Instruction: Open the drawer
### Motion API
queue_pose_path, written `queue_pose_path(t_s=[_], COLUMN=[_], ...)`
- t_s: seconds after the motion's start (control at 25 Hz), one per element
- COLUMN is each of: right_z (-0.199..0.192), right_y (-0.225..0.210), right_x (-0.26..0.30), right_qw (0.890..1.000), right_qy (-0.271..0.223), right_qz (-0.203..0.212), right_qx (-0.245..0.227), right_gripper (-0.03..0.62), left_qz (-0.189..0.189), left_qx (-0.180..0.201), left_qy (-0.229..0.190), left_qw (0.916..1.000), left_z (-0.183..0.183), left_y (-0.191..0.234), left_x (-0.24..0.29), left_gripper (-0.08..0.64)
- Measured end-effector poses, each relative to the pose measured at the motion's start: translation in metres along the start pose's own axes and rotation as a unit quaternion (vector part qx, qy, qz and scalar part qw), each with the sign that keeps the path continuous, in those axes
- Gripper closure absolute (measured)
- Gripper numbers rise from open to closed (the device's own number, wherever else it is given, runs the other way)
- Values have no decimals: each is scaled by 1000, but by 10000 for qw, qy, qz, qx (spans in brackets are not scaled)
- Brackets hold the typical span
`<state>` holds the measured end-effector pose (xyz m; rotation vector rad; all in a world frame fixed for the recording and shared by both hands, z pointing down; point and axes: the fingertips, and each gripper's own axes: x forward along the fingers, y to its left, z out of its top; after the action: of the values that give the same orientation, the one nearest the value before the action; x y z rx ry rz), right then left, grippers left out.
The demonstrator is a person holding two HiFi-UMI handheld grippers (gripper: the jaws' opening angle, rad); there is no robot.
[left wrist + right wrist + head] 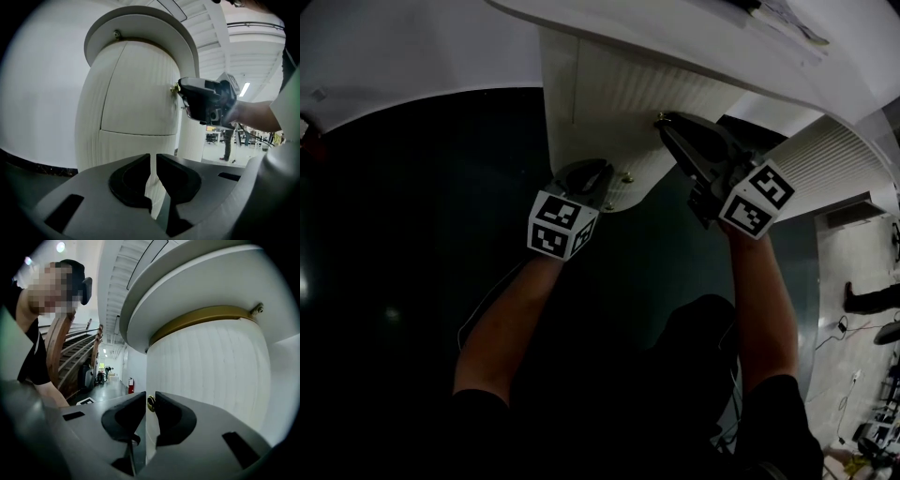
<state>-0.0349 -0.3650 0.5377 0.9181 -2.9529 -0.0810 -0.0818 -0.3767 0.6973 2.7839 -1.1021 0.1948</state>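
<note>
We see one white round cabinet (131,150). Drawer (140,89) is its curved upper front. Two hand-held grippers. Right hand-held gripper (150,401) nearer: pinching one small gold knob (151,402) at drawer's side edge. Knob sticks out toward us; we guess pull goes straight back. Left hand-held gripper (153,159) pressed together, empty, near cabinet's lower front.

Two bare forearms reaching up from the bottom of the frame, left gripper (586,178) at centre, jaws nearly together with nothing between, right gripper (667,127) higher, right of centre, jaws pinched on a small brass knob (151,402).
</note>
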Motion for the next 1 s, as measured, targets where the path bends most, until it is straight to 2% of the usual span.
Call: queue_pose_path(t_s=[0.2, 0.4, 0.68, 1.0], right_z=[-1, 0, 1, 1], right_y=[-1, -1, -1, 0], right_x=[2, 5, 2, 1], right_qw=[9995, 9976, 9994, 9994], right_qy=[147, 223, 24, -9], right_qz=[38, -41, -55, -45], right_qx=[-265, -652, -348, -355], right_gripper=[545, 543, 545, 549], left_qz=[175, 169, 191, 177], left_qx=[30, 119, 11, -140], left_qy=[93, 96, 93, -22], left_qw=[9998, 9997, 9998, 9997], left_z=[1, 1, 2, 2], left_y=[17, 20, 20, 19], left_x=[12, 15, 14, 11], left_gripper=[515, 526, 529, 529])
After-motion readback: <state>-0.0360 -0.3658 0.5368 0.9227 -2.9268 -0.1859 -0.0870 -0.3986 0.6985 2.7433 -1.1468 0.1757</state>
